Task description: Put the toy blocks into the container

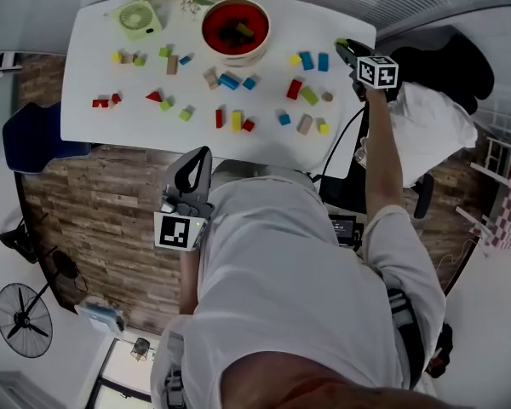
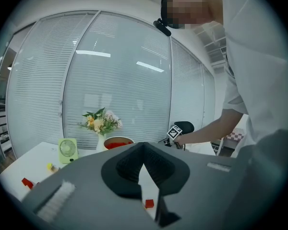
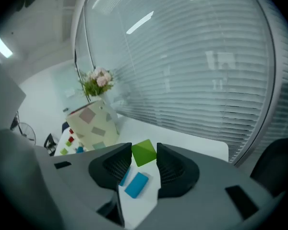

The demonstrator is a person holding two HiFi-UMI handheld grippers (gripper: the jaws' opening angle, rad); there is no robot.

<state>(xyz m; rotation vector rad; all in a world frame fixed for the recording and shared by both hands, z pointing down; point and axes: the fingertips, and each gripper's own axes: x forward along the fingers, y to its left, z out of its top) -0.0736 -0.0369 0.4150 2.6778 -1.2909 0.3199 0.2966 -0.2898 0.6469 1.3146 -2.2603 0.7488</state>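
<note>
Smooth white table (image 1: 94,66) — green block (image 3: 144,152) painted satin; pads (image 3: 117,166) of the right gripper (image 3: 143,158) ribbed, matt black — plank-wood floor (image 1: 94,211).

Office or mtg rm, by the look. Beyond left jaws: glass partition w/ horiz. blinds (image 2: 110,80), strip lights (image 2: 93,53) showing in it. White surface (image 1: 94,66) w/ desk fan (image 1: 138,17) & flower vase (image 2: 101,123). Black office chair (image 1: 460,58) just right of right jaws. Wood-plank floor (image 1: 102,220), pedestal fan (image 1: 21,318) well behind left jaws.
</note>
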